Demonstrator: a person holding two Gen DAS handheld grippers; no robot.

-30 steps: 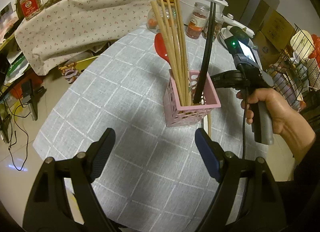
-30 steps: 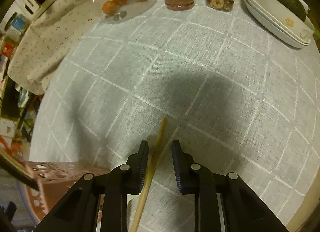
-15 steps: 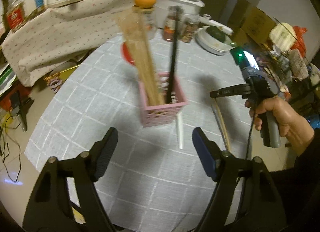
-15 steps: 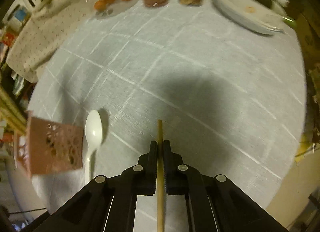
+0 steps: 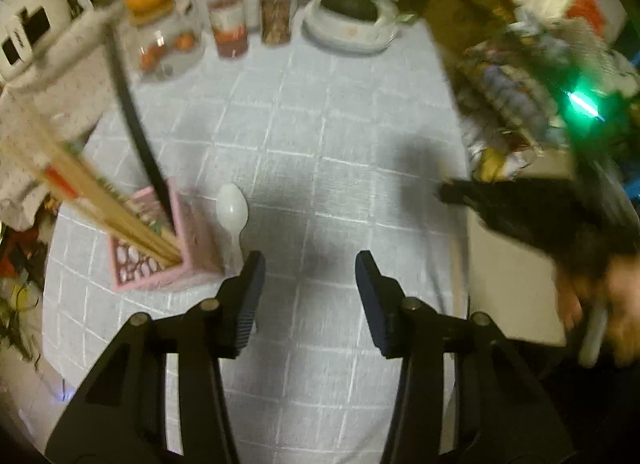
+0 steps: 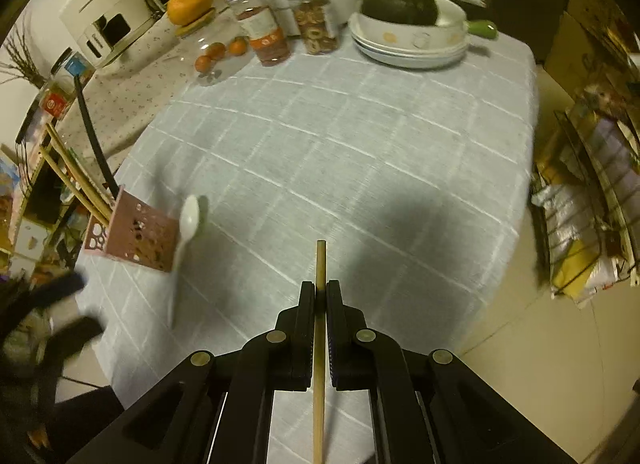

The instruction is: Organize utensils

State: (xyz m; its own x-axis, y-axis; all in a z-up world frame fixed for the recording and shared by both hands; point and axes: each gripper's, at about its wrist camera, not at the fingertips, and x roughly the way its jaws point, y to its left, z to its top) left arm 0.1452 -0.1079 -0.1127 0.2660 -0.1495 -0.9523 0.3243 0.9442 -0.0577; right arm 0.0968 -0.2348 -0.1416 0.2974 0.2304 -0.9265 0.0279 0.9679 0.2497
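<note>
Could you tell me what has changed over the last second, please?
The right gripper closed on the loose chopstick and lifted it off the tablecloth. The left gripper, empty, is closing. The white spoon and the pink holder stayed put.

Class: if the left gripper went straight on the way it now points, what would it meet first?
Probably the bare grey checked tablecloth. The closing left gripper holds nothing; the white plastic spoon lies left of its line, though depth is unclear.
</note>
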